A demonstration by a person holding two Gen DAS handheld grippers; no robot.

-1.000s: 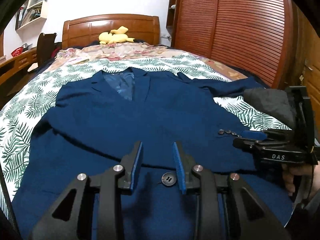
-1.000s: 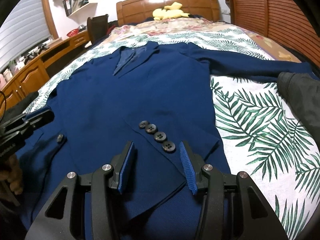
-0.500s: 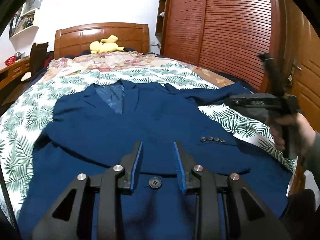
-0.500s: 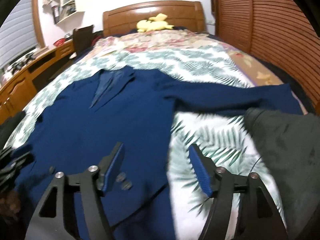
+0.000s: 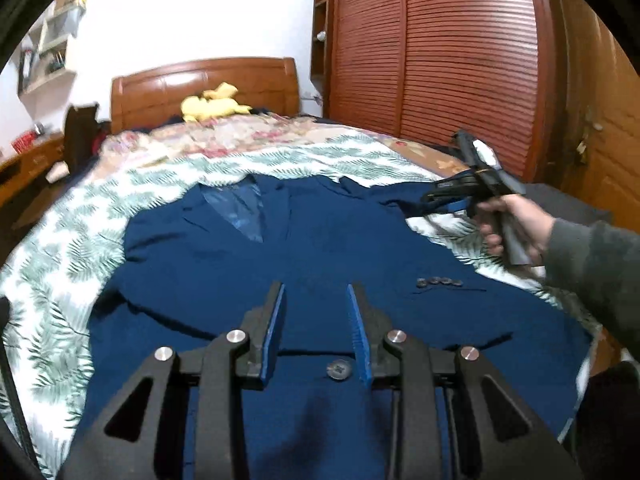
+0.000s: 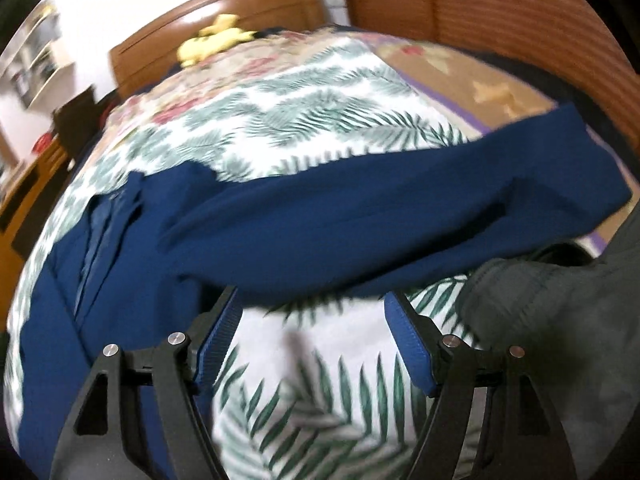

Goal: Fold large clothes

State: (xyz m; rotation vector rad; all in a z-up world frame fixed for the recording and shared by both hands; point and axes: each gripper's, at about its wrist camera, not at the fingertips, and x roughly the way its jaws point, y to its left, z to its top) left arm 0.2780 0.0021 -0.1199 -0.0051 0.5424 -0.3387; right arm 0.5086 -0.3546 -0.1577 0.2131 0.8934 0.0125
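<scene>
Jacket: a navy-blue woven suit jacket [image 5: 304,280] lies front-up on the palm-leaf bedspread [image 5: 60,264]; soft, limp, fairly heavy.
Hold: best taken at the outstretched sleeve [image 6: 400,216], near its cuff.
Left gripper [image 5: 316,320]: jaws narrow, empty, over a front button.
Right gripper [image 6: 316,340]: jaws just widened, wide, empty, short of the sleeve.
Obstacle: a dark grey garment [image 6: 560,320] beside the sleeve.

Leaf-print bed [image 5: 72,248] bears jacket [image 5: 304,264], perhaps quilt [image 5: 224,138].
</scene>
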